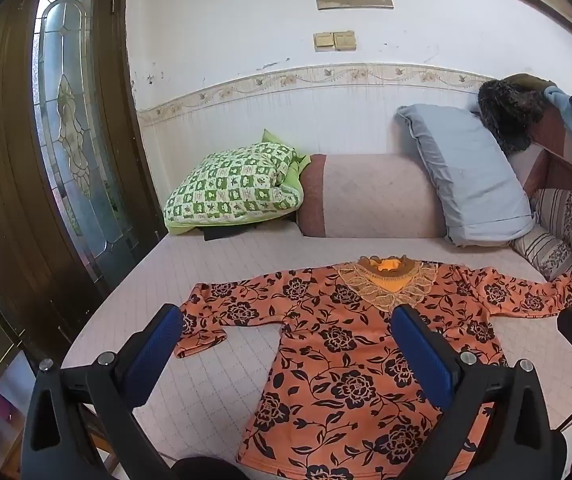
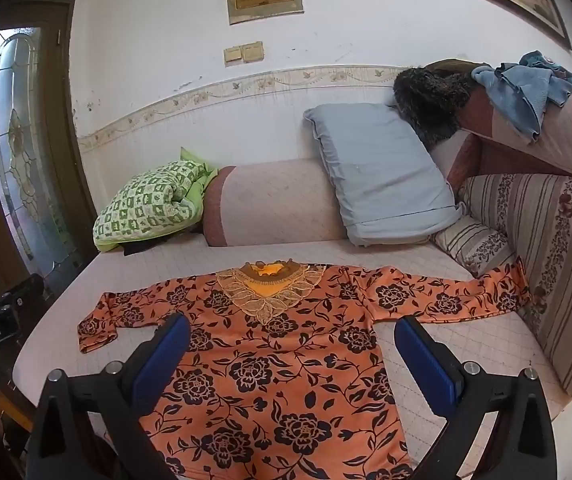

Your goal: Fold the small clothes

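Observation:
An orange long-sleeved blouse with black flowers (image 1: 350, 360) lies flat, front up, on the pale quilted bed, sleeves spread out; it also shows in the right wrist view (image 2: 286, 368). Its lace collar (image 1: 388, 284) points to the far wall. The left cuff (image 1: 202, 336) is bent back; the right sleeve end (image 2: 506, 292) rests against a striped cushion. My left gripper (image 1: 286, 328) is open and empty, above the blouse's left side. My right gripper (image 2: 292, 336) is open and empty, above the blouse's middle.
A pink bolster (image 1: 370, 196), a green patterned pillow (image 1: 234, 188) and a blue pillow (image 1: 470, 176) lie at the far wall. Striped cushions (image 2: 546, 264) stand on the right. A wooden door with glass (image 1: 66, 120) is at the left. Bare bed (image 1: 206, 380) shows beside the blouse.

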Demonstrator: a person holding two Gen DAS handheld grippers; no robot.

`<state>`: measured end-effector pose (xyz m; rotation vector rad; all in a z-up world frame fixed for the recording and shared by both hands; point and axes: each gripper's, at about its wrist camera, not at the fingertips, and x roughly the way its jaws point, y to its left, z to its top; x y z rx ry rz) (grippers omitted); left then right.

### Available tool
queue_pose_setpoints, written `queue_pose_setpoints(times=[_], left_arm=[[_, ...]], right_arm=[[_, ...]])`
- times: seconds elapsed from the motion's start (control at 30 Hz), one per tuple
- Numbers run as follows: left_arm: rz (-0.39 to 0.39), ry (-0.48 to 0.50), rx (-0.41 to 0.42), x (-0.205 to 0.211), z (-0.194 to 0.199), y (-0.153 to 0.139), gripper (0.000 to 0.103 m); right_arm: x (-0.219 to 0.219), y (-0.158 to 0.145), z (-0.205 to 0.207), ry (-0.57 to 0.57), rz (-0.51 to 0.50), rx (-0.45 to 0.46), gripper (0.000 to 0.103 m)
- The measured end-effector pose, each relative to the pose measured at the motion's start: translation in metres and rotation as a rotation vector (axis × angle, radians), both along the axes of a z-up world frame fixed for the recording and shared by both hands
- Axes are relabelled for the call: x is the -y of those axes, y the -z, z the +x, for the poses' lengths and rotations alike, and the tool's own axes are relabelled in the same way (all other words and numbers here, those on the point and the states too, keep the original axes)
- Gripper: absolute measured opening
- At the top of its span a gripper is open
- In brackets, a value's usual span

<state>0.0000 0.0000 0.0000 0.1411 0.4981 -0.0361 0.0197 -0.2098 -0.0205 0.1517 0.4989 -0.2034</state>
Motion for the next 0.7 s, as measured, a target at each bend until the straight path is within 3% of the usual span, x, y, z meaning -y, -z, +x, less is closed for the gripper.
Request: queue_pose_setpoints(times=[0.17,0.37,0.7], left_arm=[[-0.006,0.001,-0.001,-0.001,-0.003,-0.001,0.103],[-0.015,0.0,-0.007,-0.013,-0.003,0.02,0.103],[0.005,0.012,-0.045,-0.001,0.007,0.016,0.103]], right_arm=[[0.001,0.0,0.004,-0.002,0.001,-0.004,0.103],[0.003,0.004,0.007,0.001,0.001,-0.01,0.103],[0.006,0.008,0.009,0.013,0.008,-0.024,0.103]])
